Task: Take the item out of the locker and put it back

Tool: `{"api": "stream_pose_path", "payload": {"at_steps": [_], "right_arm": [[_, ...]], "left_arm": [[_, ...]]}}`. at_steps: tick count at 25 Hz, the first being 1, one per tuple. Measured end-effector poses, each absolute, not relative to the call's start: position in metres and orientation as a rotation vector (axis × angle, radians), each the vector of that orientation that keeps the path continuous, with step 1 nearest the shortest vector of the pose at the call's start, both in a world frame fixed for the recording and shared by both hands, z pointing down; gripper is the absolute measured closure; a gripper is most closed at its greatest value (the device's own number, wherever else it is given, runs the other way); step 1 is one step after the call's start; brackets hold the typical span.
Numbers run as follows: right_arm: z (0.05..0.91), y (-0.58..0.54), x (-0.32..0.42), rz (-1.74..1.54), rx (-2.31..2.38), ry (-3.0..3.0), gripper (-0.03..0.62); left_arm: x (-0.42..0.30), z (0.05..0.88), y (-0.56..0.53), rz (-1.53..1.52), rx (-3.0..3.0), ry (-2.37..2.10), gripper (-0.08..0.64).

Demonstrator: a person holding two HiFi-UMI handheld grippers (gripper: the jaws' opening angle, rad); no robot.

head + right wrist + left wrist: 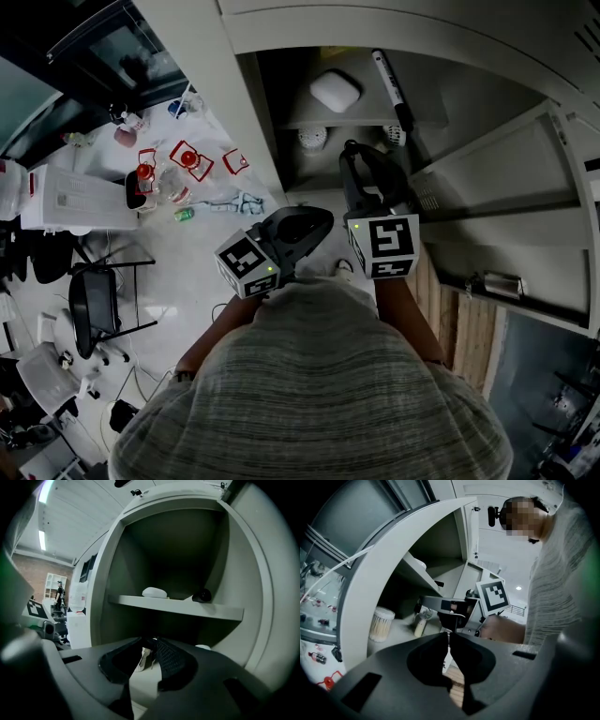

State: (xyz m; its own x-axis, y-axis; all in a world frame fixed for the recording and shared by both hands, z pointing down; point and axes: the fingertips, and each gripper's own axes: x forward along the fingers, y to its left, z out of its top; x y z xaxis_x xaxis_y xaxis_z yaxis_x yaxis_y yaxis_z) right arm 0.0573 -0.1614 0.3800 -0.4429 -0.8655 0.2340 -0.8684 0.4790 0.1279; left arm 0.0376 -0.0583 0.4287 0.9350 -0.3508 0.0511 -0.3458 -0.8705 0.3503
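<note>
The grey locker stands open in front of me. My right gripper reaches into its lower compartment, shut on the top of a small pale bottle that hangs below the jaws, off the locker floor. The left gripper view shows the same bottle tilted under the right gripper's tips. My left gripper waits outside the locker, at the left side of the opening, its jaws shut with nothing between them. In the head view the right gripper is inside the locker and the left gripper is beside it.
The upper shelf holds a white case and a black marker. A tub of cotton swabs stands on the locker floor. The open door is at the right. A cluttered table and a chair are at the left.
</note>
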Motion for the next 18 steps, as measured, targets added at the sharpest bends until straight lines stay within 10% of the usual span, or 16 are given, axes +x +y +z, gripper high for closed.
{"api": "stream_pose_path", "payload": {"at_steps": [18], "right_arm": [[0.43,-0.174,0.065,0.07,1.434,-2.341,0.485]], "left_arm": [[0.038,0.434,-0.063,-0.003,2.725,-0.53,0.552]]}}
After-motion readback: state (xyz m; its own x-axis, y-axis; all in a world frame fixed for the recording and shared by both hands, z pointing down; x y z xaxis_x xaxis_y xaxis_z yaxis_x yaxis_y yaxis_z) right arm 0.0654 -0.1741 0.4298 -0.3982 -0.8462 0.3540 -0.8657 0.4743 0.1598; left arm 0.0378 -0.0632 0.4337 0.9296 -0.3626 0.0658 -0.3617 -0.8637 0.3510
